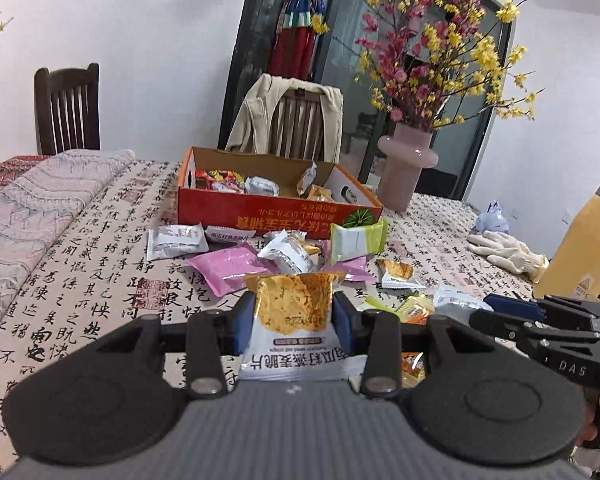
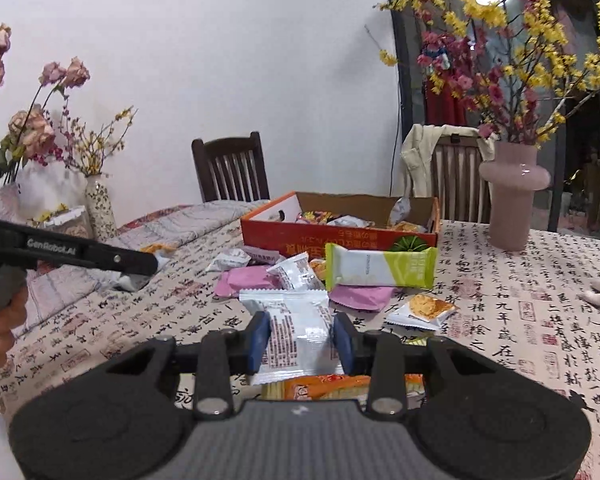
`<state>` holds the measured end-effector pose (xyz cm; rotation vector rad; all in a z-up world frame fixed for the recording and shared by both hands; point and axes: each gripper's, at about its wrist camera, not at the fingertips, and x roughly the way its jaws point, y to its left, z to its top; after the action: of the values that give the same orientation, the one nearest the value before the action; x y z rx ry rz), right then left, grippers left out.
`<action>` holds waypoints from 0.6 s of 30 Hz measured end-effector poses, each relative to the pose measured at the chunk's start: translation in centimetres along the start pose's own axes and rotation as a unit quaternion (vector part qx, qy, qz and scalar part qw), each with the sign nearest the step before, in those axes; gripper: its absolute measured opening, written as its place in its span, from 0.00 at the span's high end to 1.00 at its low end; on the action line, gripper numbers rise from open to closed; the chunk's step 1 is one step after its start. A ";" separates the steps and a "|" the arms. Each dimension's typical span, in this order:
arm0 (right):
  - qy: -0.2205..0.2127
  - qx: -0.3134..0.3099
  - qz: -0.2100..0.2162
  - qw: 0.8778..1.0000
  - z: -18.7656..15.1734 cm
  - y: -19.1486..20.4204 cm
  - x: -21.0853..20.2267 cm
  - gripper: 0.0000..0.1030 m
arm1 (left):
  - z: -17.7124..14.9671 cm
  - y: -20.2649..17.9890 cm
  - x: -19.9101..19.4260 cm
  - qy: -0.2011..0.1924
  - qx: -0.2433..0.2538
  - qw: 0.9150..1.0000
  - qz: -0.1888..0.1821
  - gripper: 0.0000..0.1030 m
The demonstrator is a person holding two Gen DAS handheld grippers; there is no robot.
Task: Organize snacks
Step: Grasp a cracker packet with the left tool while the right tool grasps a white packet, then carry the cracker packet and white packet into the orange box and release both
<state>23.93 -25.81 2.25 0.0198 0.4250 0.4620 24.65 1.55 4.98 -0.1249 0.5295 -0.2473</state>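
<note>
My left gripper (image 1: 294, 316) is shut on a gold and white oat crisp packet (image 1: 292, 308), held above the table. My right gripper (image 2: 302, 338) is shut on a silver white snack packet (image 2: 292, 332), also lifted. An orange cardboard box (image 1: 276, 212) with several snacks inside stands beyond; it also shows in the right wrist view (image 2: 340, 236). Loose snacks lie in front of it: a pink packet (image 1: 232, 266), a green and white bar (image 2: 380, 270), a small orange crisp packet (image 2: 424, 310). The right gripper shows at the left wrist view's right edge (image 1: 540, 320).
A pink vase (image 1: 404, 172) with flowering branches stands right of the box. White gloves (image 1: 504, 252) and a yellow box (image 1: 588, 240) lie at the right. Chairs (image 1: 68, 108) stand behind the table. A folded cloth (image 1: 40, 216) covers the left side. Vases (image 2: 100, 208) stand far left.
</note>
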 end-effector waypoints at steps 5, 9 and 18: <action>-0.014 -0.007 -0.010 1.000 0.6 0.5 -1.5 0.66 | 0.0 -0.2 -1.0 -0.013 -0.005 1.000 -0.006 0.60; -0.027 -0.022 -0.013 0.999 1.5 1.1 -2.5 0.66 | 0.6 -0.3 -1.1 -0.019 -0.001 1.000 -0.007 0.60; -0.043 -0.043 -0.027 0.998 4.8 0.4 -1.1 0.66 | 4.8 0.4 1.4 -0.034 0.008 0.999 -0.003 0.59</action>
<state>24.84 -25.59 7.06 -0.0550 0.3201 0.4250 28.37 1.79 8.33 -0.1189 0.4604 -0.2520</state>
